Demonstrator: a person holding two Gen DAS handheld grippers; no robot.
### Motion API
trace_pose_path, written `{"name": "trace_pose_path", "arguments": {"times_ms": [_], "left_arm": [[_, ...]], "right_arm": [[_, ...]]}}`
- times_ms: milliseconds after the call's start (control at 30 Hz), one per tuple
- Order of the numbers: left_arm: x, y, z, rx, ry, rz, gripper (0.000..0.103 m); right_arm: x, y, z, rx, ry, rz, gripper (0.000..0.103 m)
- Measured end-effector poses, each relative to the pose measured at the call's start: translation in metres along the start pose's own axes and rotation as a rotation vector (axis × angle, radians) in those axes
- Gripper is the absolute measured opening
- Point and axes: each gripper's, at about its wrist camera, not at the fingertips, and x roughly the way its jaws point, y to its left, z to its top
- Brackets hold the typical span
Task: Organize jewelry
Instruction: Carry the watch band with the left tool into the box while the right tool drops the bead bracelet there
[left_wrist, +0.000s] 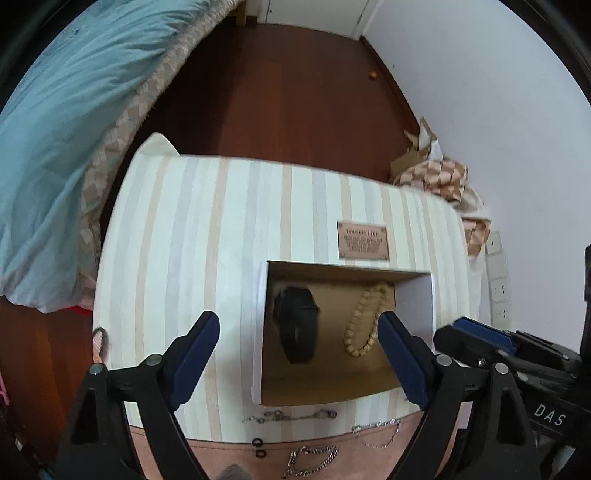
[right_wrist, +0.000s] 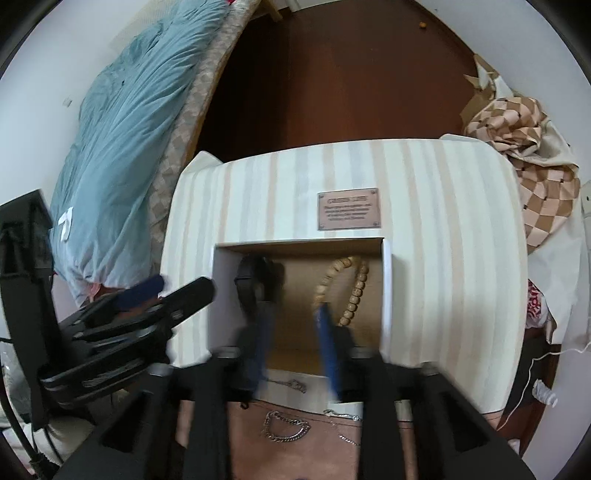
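Note:
A striped box (left_wrist: 207, 236) has a rectangular opening holding a black watch (left_wrist: 297, 325) and a tan bead bracelet (left_wrist: 364, 325). My left gripper (left_wrist: 299, 328) is open and empty, held above the box's left side. My right gripper (right_wrist: 293, 317) is blurred and part open over the opening, its right finger (right_wrist: 328, 347) beside the bead bracelet (right_wrist: 347, 291); the black watch (right_wrist: 251, 284) lies left of it. Silver chains (left_wrist: 314, 458) lie on a pink cloth (left_wrist: 221, 454) at the near edge, and show in the right wrist view (right_wrist: 286, 428).
A bed with a blue quilt (left_wrist: 66, 129) stands to the left. Dark wooden floor (left_wrist: 277, 92) lies beyond the box. Checkered fabric and cardboard (right_wrist: 532, 162) are piled by the white wall at right. Small black rings (left_wrist: 258, 446) lie on the cloth.

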Motion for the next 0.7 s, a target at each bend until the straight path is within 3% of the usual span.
{"name": "trace_pose_path", "arguments": {"times_ms": [67, 133, 233, 267, 433, 700], "left_arm": [[-0.003, 0.002, 0.0, 0.005, -0.006, 0.03, 0.088], [-0.006, 0.005, -0.002, 0.008, -0.022, 0.074, 0.099], [-0.012, 0.01, -0.01, 0.009, -0.069, 0.145, 0.102], [-0.014, 0.012, -0.014, 0.008, -0.087, 0.167, 0.102], [-0.018, 0.017, -0.036, 0.004, -0.124, 0.231, 0.102], [-0.026, 0.021, -0.065, -0.016, -0.14, 0.284, 0.102]], "right_arm": [[-0.003, -0.004, -0.003, 0.001, -0.009, -0.027, 0.056], [-0.005, -0.007, -0.008, -0.003, -0.028, -0.091, 0.062], [-0.007, -0.008, -0.018, -0.018, -0.056, -0.19, 0.088], [-0.008, -0.007, -0.022, -0.03, -0.066, -0.222, 0.092], [-0.001, 0.002, -0.045, -0.077, -0.097, -0.34, 0.093], [-0.008, 0.008, -0.071, -0.066, -0.124, -0.351, 0.093]]}}
